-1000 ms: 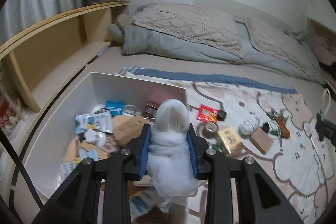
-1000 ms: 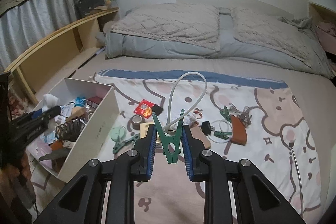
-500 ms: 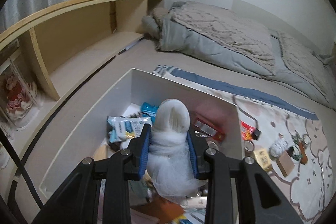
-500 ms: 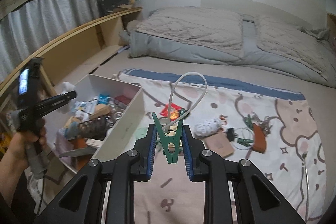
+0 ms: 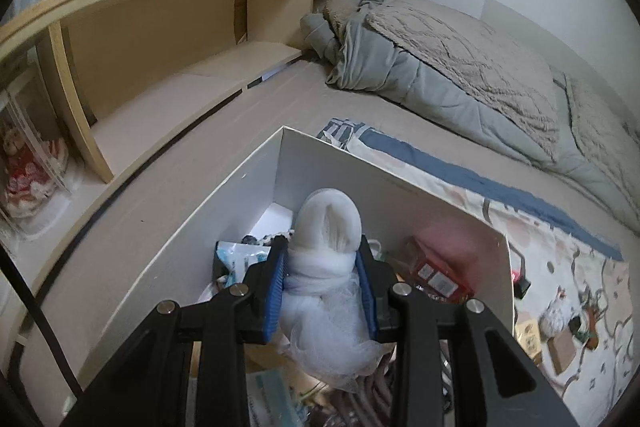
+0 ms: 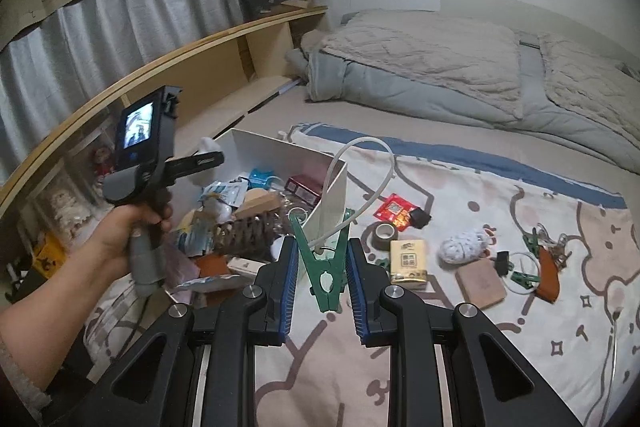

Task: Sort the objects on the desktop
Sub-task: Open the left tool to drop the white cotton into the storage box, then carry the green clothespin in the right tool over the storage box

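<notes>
Holding assorted clutter, the white box (image 6: 334, 187) sits open.

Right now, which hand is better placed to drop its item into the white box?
Left. Its tool holds the white mesh bundle over the box; the right tool, with the green clip, is beside it.

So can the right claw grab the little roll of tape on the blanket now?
Probably not yet. The right claw is already shut on a green clip, so it has no free grip, though nothing blocks the way to the tape roll.
</notes>
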`<state>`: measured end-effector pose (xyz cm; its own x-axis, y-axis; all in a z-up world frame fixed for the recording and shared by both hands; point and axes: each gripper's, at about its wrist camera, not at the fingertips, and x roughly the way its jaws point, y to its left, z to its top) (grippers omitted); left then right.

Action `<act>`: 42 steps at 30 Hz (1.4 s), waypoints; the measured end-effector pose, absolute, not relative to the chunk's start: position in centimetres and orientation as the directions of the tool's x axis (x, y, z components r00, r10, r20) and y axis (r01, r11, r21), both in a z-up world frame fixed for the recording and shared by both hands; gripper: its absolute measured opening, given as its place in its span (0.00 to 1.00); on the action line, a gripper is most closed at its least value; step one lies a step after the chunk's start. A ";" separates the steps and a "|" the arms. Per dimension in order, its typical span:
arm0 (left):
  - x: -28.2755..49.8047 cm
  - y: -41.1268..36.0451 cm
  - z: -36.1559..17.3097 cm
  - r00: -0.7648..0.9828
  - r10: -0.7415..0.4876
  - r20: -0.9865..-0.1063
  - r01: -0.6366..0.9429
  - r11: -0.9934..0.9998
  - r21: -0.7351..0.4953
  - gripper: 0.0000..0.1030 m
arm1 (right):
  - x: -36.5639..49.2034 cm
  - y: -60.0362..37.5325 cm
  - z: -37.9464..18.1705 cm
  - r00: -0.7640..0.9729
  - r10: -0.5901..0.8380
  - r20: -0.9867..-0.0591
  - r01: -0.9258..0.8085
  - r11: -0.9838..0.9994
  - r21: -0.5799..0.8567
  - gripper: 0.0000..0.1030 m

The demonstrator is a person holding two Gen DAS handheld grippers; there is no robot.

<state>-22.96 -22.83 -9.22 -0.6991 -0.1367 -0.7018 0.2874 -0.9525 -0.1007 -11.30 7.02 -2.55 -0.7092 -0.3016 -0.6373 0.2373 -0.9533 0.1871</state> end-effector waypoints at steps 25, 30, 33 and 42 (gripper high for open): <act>-18.8 -23.3 -7.0 -0.747 -0.148 -0.649 0.228 -0.973 -0.041 0.72 | -15.8 4.0 -5.4 -0.690 -0.308 -0.655 0.244 -0.951 0.190 0.24; -16.3 -22.9 -6.3 -0.759 -0.124 -0.639 0.152 -0.988 0.011 0.74 | -16.5 1.3 -5.8 -0.673 -0.335 -0.660 0.293 -0.939 0.178 0.24; -14.9 -23.0 -5.6 -0.764 -0.121 -0.634 0.135 -0.990 0.026 0.77 | -16.5 -0.2 -6.2 -0.659 -0.346 -0.668 0.322 -0.932 0.166 0.24; -11.3 -24.7 -3.6 -0.784 -0.120 -0.609 0.151 -0.988 0.000 0.91 | -16.7 -3.6 -7.7 -0.600 -0.389 -0.699 0.369 -0.910 0.190 0.24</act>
